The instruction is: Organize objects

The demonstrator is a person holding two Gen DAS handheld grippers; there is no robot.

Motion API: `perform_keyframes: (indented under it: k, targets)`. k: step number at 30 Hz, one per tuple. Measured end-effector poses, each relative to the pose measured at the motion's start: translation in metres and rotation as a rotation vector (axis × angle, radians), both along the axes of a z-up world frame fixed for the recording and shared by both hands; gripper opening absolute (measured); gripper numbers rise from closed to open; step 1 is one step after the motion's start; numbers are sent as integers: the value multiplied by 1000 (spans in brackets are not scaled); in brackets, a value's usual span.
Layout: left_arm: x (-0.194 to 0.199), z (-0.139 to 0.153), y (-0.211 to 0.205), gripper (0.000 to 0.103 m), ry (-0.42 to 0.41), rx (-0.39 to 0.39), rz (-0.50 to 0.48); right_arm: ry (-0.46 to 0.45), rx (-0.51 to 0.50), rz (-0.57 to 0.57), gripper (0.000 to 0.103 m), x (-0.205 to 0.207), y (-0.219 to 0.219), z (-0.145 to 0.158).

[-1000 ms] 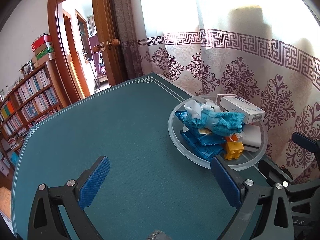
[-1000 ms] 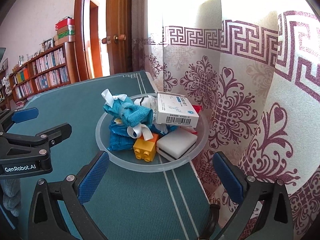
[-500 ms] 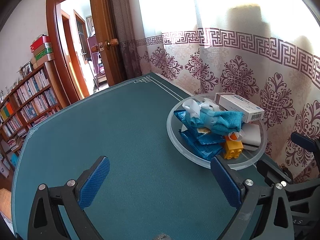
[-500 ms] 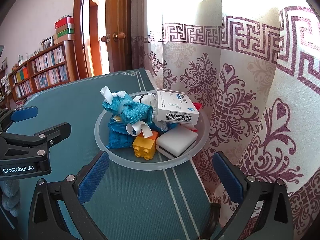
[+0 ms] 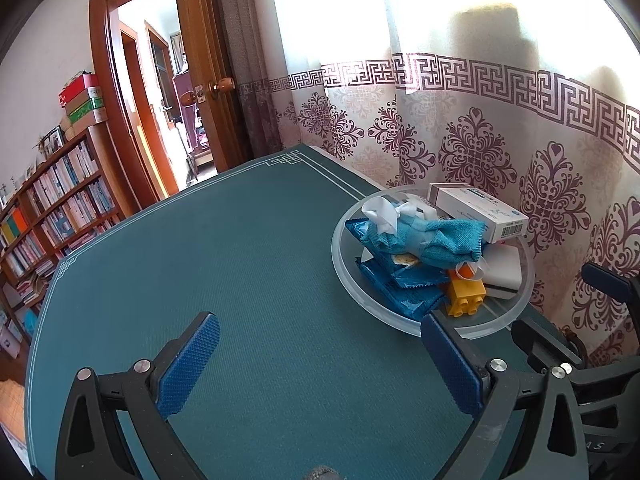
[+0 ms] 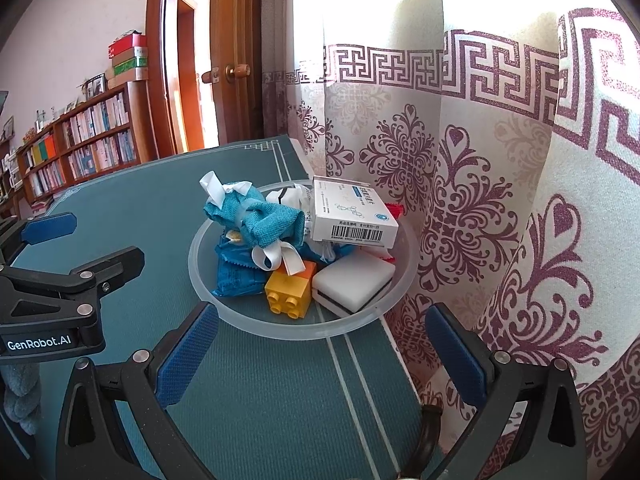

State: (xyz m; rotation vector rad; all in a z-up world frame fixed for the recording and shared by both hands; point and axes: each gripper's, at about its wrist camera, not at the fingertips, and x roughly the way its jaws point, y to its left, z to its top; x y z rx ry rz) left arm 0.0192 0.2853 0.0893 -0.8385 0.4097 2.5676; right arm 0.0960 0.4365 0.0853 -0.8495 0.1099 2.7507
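We see the clear bowl [image 6: 300, 330] near the desk's [image 5: 240, 264] curtain-side edge, piled with a white carton [image 6: 352, 216], teal cloth bundle [image 6: 264, 224], yellow brick [image 6: 288, 290] and white sponge [image 6: 352, 280]. Our right tool [image 6: 320, 354] hovers released just before its rim, against the curtain [image 6: 500, 200]. Our left tool [image 5: 320, 364] hovers released over bare desk beside the bowl.

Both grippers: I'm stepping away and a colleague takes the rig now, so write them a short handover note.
Left gripper: open, empty, over bare green table.
Right gripper: open, empty, facing the clear bowl.
Bowl sits by the curtain and holds a white box, blue cloth bundle, blue packets, yellow brick, white sponge.
Done: nothing visibly sorted out.
Left: every item still to be organized.
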Motion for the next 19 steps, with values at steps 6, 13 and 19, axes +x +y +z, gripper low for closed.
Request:
perform_keyframes:
  k: [6, 13, 19]
  targets:
    - [-2, -2, -2, 103, -15, 5, 3, -4, -1, 3, 103, 0, -1, -3]
    - [-6, -4, -5, 103, -37, 12, 12, -7, -2, 3, 103, -1, -1, -4]
    - [-5, -4, -6, 103, -39, 8, 6, -16, -12, 9, 103, -2, -5, -9]
